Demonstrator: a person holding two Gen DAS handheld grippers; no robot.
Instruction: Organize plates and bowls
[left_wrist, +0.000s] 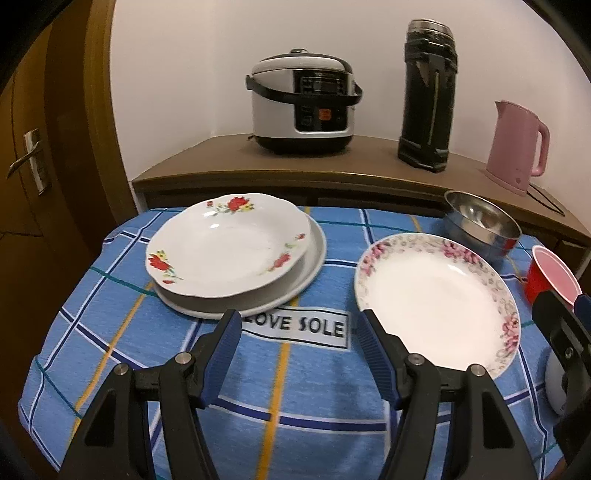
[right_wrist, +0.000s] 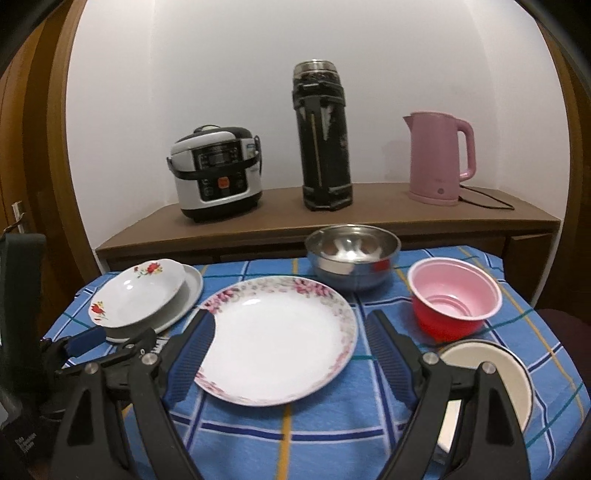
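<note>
Pink-rimmed plate (right_wrist: 277, 339) lies alone, so my right hand-held gripper (right_wrist: 290, 352), wide and empty, lines up to stack it

The left wrist view looks forward and down along its own left claw (left_wrist: 299, 328), low over the bench (left_wrist: 288, 391), with the red-flower plate (left_wrist: 229, 249) ahead to its left and the pink-flower plate (left_wrist: 436, 295) just beside its right finger. The right wrist view sits further right, facing the same way, the pink-flower plate (right_wrist: 277, 339) between the fingers of the right claw (right_wrist: 290, 326). Both views share both plates, the steel bowl (right_wrist: 352, 254) and the far shelf (right_wrist: 332, 218). Each view catches the other claw at its edge.
</note>
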